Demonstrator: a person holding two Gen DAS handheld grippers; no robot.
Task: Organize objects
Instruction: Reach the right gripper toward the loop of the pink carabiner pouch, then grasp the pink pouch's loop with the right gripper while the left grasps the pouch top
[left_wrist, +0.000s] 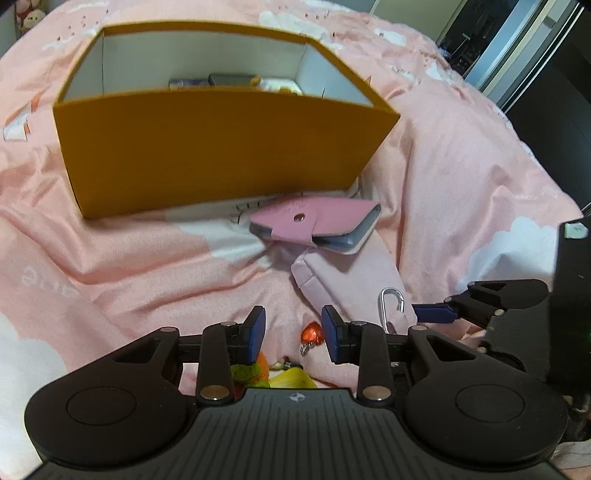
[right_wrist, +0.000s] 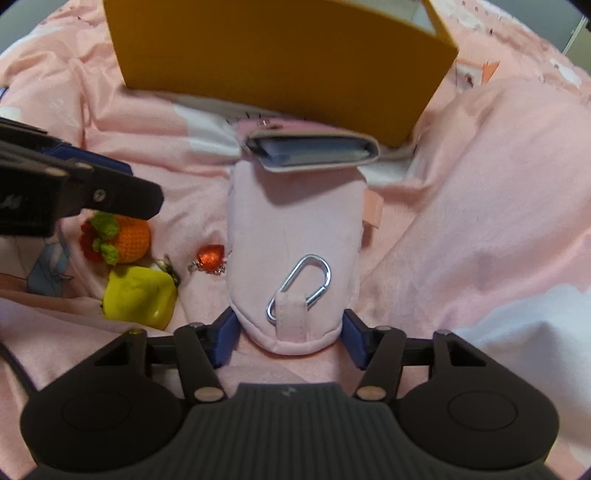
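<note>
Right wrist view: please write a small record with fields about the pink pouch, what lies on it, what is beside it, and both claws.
pouch: pink fabric pouch on the bedsheet, near end between the right claw fingers
right claw: open, not closed on it
on pouch: silver carabiner; pink card holder over far end
left of pouch: red heart charm, crochet orange, yellow charm
left claw: open, above charms
behind: orange box

Both views sit low over a pink bedspread (left_wrist: 110, 258), looking forward along their own fingers toward the orange box (left_wrist: 207, 155). The left wrist view stands farther back and higher, seeing into the box's open top. The right wrist view is closer, right over the pink pouch (right_wrist: 291, 236), box (right_wrist: 280, 55) cropped at the top. Both share the box, wallet (left_wrist: 314, 225) (right_wrist: 314, 151), pouch, carabiner (left_wrist: 391, 306) (right_wrist: 299, 288) and red charm (left_wrist: 312, 332) (right_wrist: 210, 256).
</note>
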